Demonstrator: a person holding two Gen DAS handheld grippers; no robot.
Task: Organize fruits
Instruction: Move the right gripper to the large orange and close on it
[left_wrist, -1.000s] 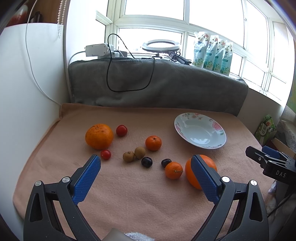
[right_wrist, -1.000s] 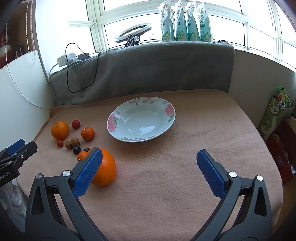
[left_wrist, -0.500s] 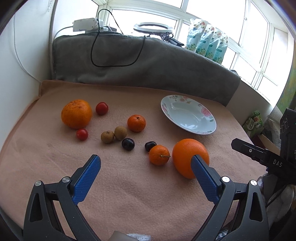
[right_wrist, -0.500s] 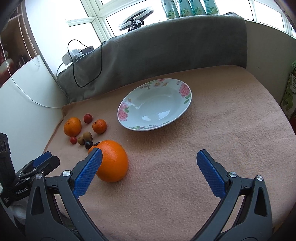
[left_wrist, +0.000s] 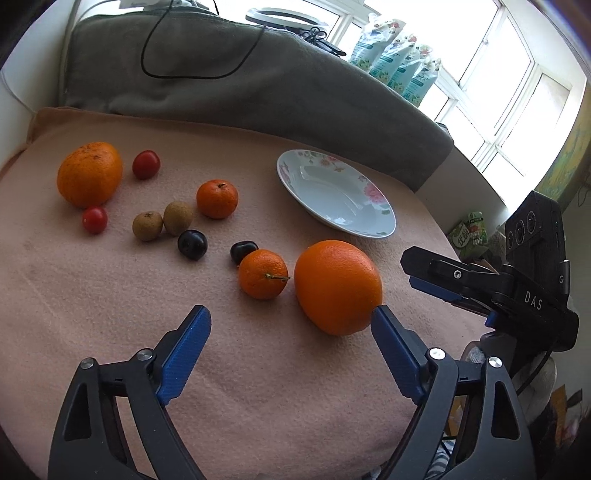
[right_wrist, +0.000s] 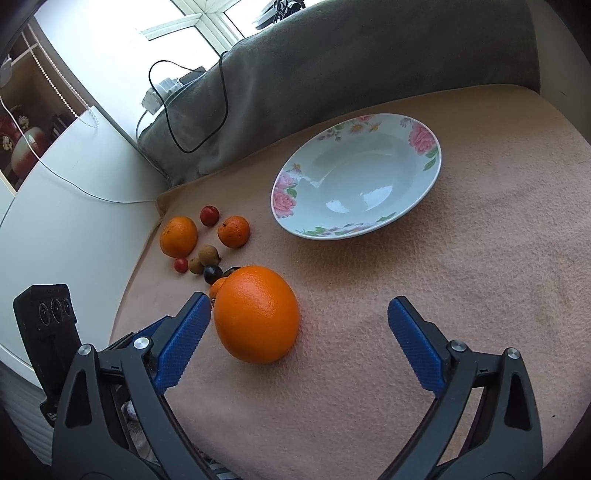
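Fruits lay scattered on the peach blanket (left_wrist: 110, 314) over the counter, none yet in the plate (left_wrist: 373, 225), which sat empty at about one o'clock in the left wrist view. The big orange (left_wrist: 338, 286) was nearest, just ahead of both tools; a mandarin (left_wrist: 263, 273) sat just beside it at nine o'clock, with a dark plum (left_wrist: 243, 251) touching that. Farther off, toward ten o'clock, lay a second plum (left_wrist: 192, 244), two brown fruits (left_wrist: 162, 220), another mandarin (left_wrist: 217, 198), two tomatoes (left_wrist: 146, 164) and a rough orange (left_wrist: 89, 173).

The left gripper (left_wrist: 291, 330) had its jaws closing, though nothing lay between them; the big orange only met the tip of its right pad. The right gripper (right_wrist: 299, 325) stood with jaws wide apart, and the big orange (right_wrist: 256, 314) sat between them, hard against the left pad (whether touching, I could not tell) and clear of the right.

This looked like the opening step: the approach to the first fruit. Next, the right gripper would need to centre on the big orange, close gently round its middle, then lift and carry it toward the plate (right_wrist: 284, 221) at one o'clock.
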